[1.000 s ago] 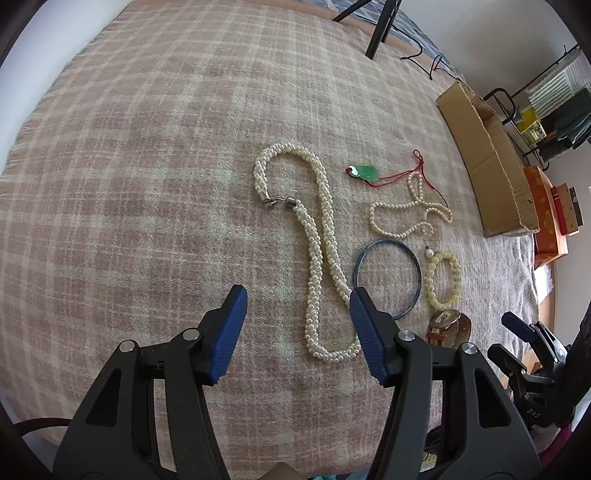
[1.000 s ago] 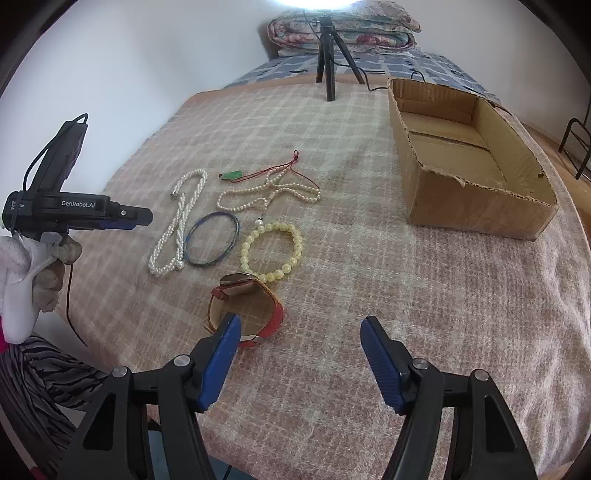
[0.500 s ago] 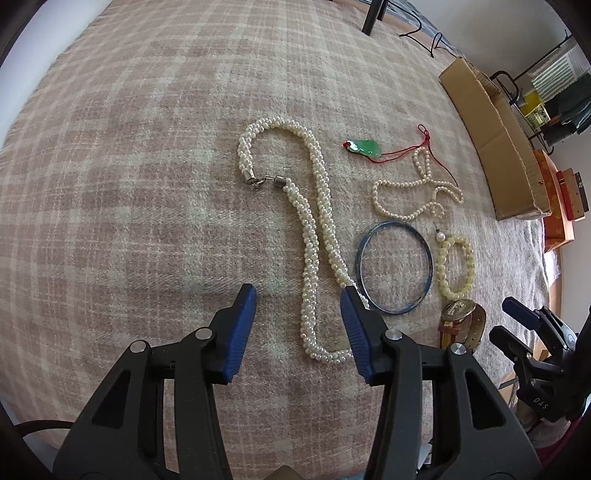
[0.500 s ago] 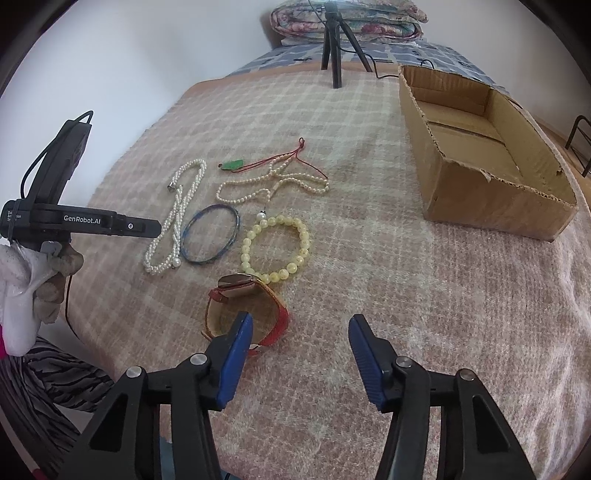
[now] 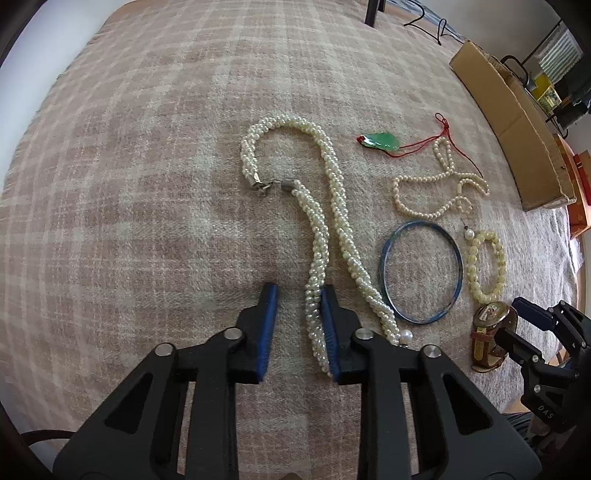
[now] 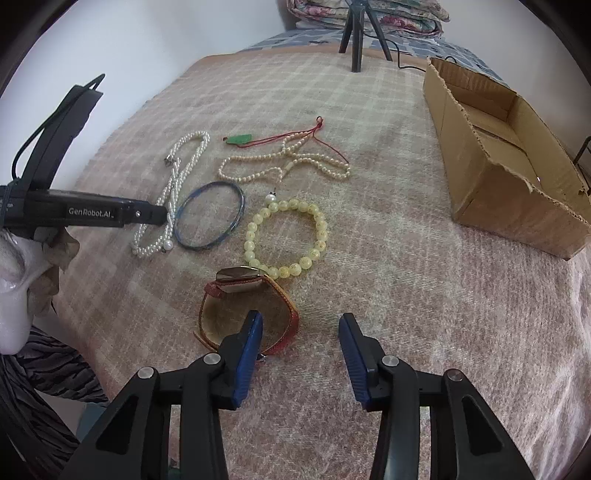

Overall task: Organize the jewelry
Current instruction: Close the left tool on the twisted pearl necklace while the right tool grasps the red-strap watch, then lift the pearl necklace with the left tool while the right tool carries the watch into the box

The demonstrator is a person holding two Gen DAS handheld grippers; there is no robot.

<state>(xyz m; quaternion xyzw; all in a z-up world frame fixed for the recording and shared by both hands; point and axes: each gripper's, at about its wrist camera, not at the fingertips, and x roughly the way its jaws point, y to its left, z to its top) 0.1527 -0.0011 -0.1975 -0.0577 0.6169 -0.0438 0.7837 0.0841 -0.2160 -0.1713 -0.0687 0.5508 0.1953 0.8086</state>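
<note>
A twisted white pearl necklace [image 5: 317, 236] lies on the plaid blanket [image 5: 147, 184]. My left gripper [image 5: 298, 323] points down over the necklace's lower end. Its jaws are closing; one strand lies between them against the right pad [image 5: 328, 325], while the left pad stands clear. In the right wrist view a watch with a red strap [image 6: 243, 291] sits just ahead of my right gripper [image 6: 301, 349]. Those jaws are also closing. The left finger [image 6: 250, 347] reaches into the strap loop and the right finger stands apart over bare blanket.
A blue bangle [image 6: 210, 216], a yellow bead bracelet [image 6: 286, 236], a thin cream bead necklace [image 6: 284, 166] and a green pendant on red cord [image 6: 238, 139] lie beside the pearls. An open cardboard box [image 6: 498, 162] stands at the right. A tripod [image 6: 356, 33] stands at the far edge.
Both grippers have come down closer to the blanket and their jaws have narrowed. The left now straddles a pearl strand; the right's left finger has reached the watch strap.
</note>
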